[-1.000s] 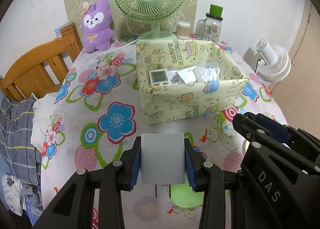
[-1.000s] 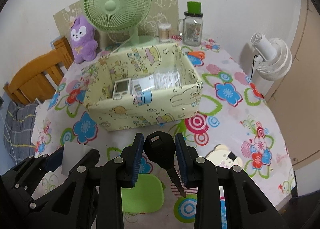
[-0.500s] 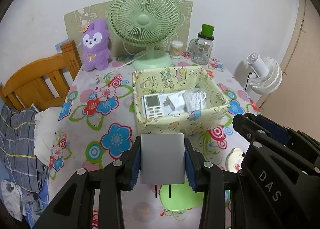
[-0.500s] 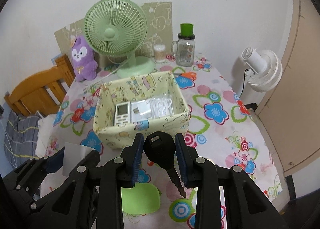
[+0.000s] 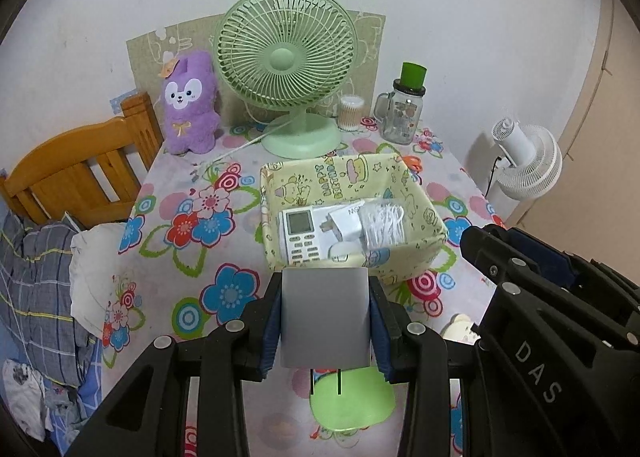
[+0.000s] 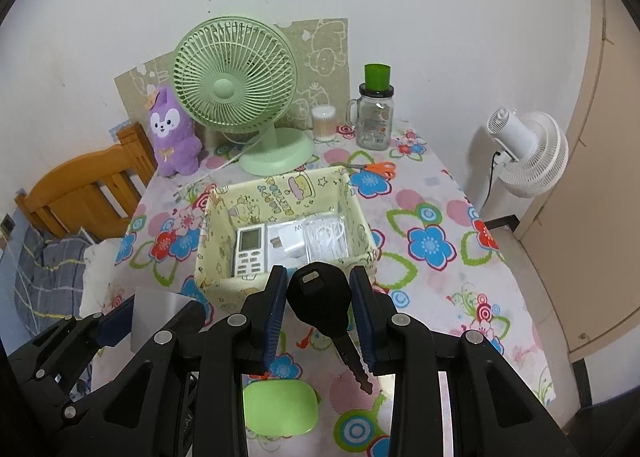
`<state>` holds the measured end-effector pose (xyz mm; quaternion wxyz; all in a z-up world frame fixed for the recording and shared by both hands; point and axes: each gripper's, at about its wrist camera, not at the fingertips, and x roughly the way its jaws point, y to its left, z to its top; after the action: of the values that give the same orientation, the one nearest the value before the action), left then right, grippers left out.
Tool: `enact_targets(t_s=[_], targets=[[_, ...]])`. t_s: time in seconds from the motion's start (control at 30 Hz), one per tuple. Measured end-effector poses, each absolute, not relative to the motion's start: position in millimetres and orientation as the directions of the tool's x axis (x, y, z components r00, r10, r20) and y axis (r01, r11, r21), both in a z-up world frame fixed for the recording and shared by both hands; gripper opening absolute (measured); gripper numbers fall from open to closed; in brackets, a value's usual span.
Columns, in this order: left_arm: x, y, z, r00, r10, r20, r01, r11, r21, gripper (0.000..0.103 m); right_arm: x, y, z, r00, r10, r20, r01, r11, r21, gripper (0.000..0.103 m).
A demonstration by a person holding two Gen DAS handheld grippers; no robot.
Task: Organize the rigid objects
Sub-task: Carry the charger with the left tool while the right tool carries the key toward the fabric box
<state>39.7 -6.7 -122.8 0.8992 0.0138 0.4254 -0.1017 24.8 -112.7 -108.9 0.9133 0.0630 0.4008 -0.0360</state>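
Nearest the cameras, above the table's near edge, the left gripper (image 5: 325,319) is clenched on a flat grey rectangular plug block (image 5: 324,315) with two thin prongs pointing down, and the right gripper (image 6: 319,315) pinches the round black plastic head of a metal key (image 6: 320,299), its toothed blade hanging down and to the right. Both held things hang above the flower-printed tablecloth (image 6: 432,241), over a pale green rounded lid-like piece (image 6: 280,407) lying near that edge. Just beyond, at mid-table, sits the yellow cartoon-print fabric bin (image 6: 224,217), holding a white keypad remote (image 6: 250,249), a white charger (image 6: 290,243) and a bagged white cable (image 6: 326,237). The key is gripped only by its head, so it may swivel or slip if jolted; the soft near wall of the bin could catch the prongs or blade on a low approach and fold. Open room is best straight over the bin; its floor is largely covered. Orange-handled scissors (image 6: 370,168) lie past its far right corner, and a green desk fan (image 6: 236,97), purple plush rabbit (image 6: 170,133) and glass jar mug (image 6: 374,121) line the far edge.
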Motion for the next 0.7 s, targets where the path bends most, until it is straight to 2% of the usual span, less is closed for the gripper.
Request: enact_targets(t_s=[0.7], targets=[[95.6,-26.6,-119.6,0.621,-0.083,-0.780,0.086,0.996,-0.037,0.039,99.7,-132.6,-109.0,0.668,0.102,-0.738,-0.032,0.994,0.108,0.035]])
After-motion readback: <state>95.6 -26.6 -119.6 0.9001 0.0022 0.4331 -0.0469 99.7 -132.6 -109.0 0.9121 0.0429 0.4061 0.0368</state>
